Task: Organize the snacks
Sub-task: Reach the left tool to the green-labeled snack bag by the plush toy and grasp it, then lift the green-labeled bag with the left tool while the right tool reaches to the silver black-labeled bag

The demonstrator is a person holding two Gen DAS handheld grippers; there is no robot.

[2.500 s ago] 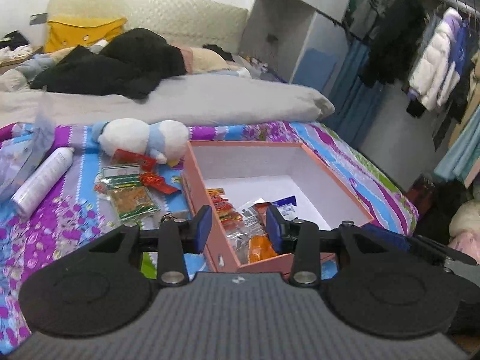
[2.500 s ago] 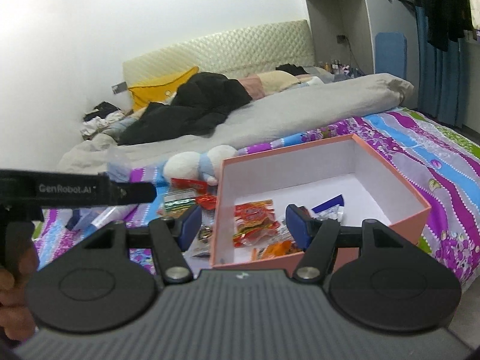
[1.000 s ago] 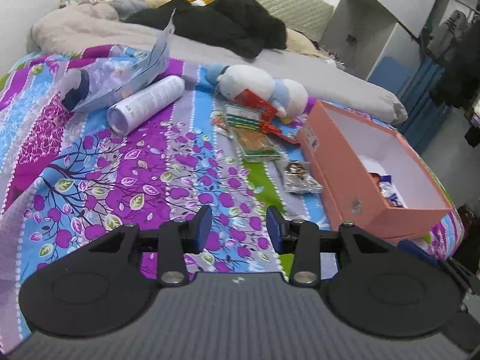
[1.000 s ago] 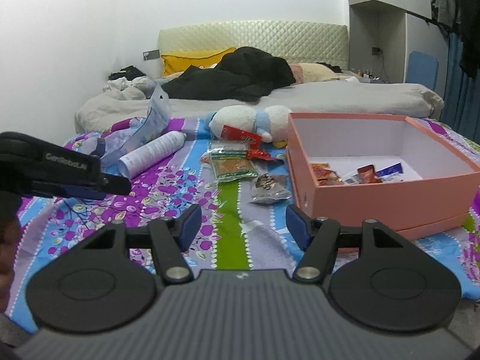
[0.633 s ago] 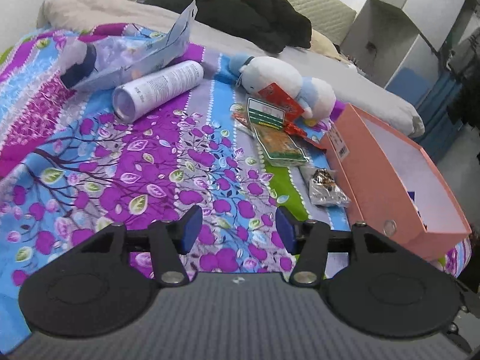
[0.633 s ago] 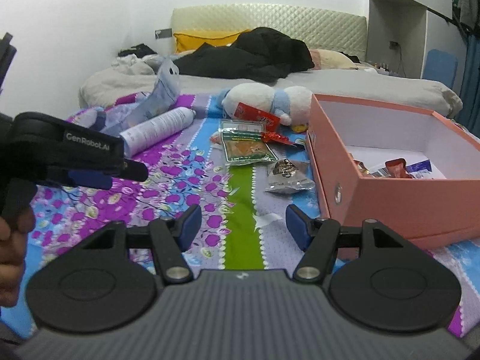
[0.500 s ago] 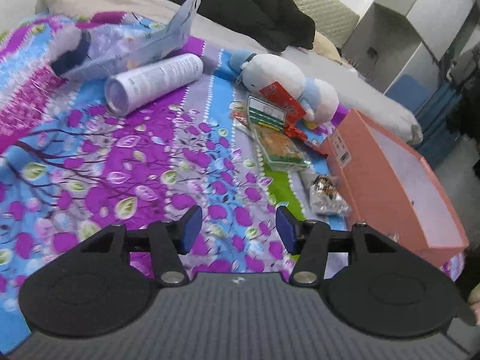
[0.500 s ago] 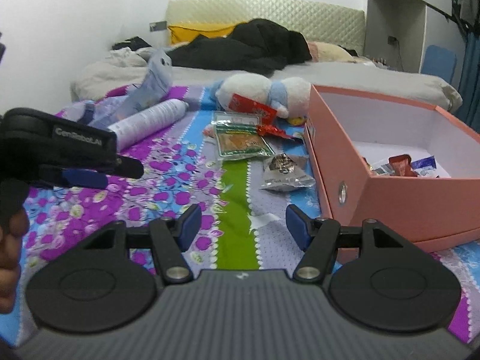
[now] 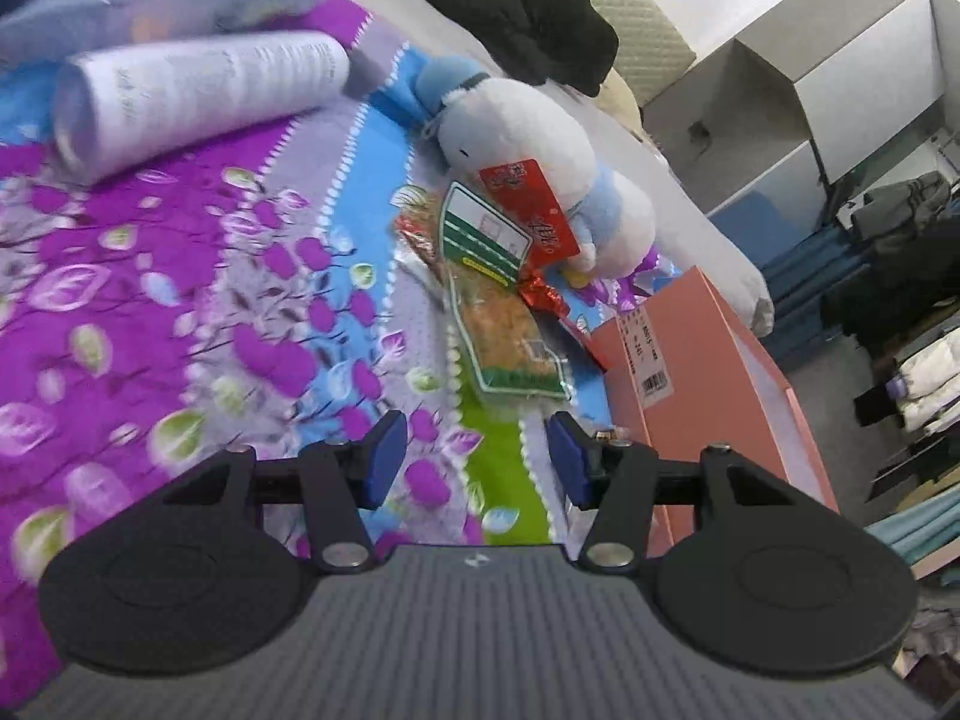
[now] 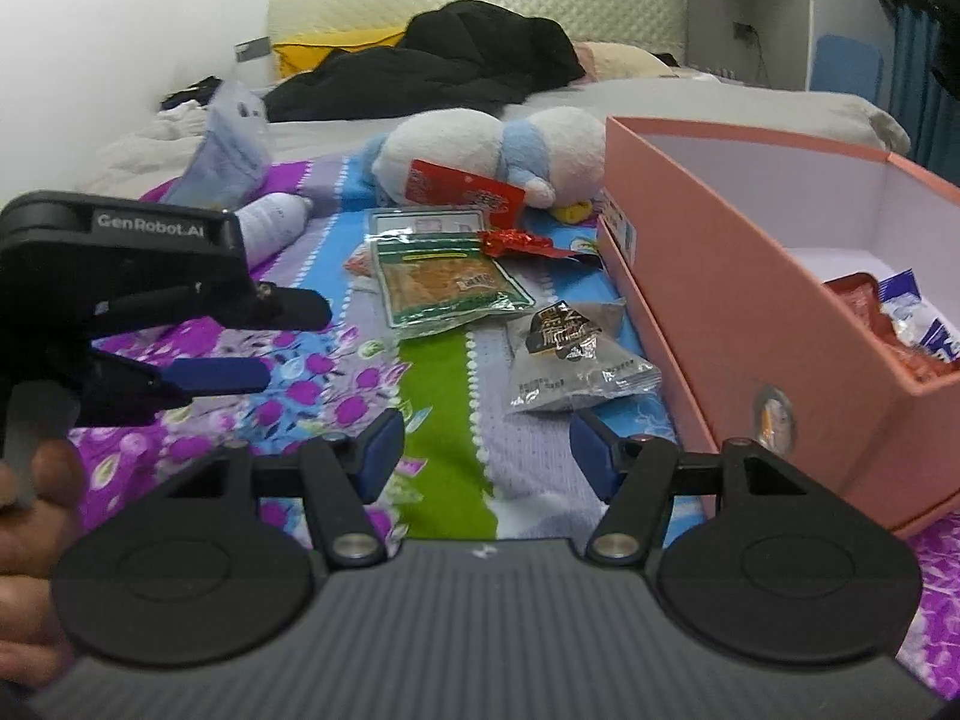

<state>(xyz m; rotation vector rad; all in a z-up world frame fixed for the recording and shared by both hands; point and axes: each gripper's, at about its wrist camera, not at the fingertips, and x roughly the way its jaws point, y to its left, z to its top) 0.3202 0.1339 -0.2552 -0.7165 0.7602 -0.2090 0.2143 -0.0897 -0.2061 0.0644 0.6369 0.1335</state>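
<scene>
Since a second ago both of my hands have dropped closer to the flowered purple and blue bedspread [image 10: 312, 396], and the loose snacks now fill much more of each view. My left gripper [image 9: 474, 462] has just been closing a little after widening; its blue pads stand apart with only bedspread showing between them. My right gripper [image 10: 486, 450] has its pads spread wide, nothing between them either.

Ahead of the left gripper lies the clear packet with green edging and orange-brown snack inside [image 9: 504, 342]; the right wrist view shows it flat on the cover too [image 10: 447, 288]. A flat red foil packet [image 9: 531, 213] leans on the white and blue plush toy [image 9: 528, 150] behind it, and a crumpled red wrapper [image 10: 516, 242] lies just beside the green packet. A small grey foil pouch with gold lettering [image 10: 576, 363] sits just beyond my right pads, close to the wall of the open pink cardboard box [image 10: 738, 312], which already holds red and blue-white packets in its near corner. A white cylindrical bottle [image 9: 198, 96] lies on its side to the far left. My left gripper also shows in the right view [image 10: 228, 342], with fingers of the hand on its handle [image 10: 36, 516].
</scene>
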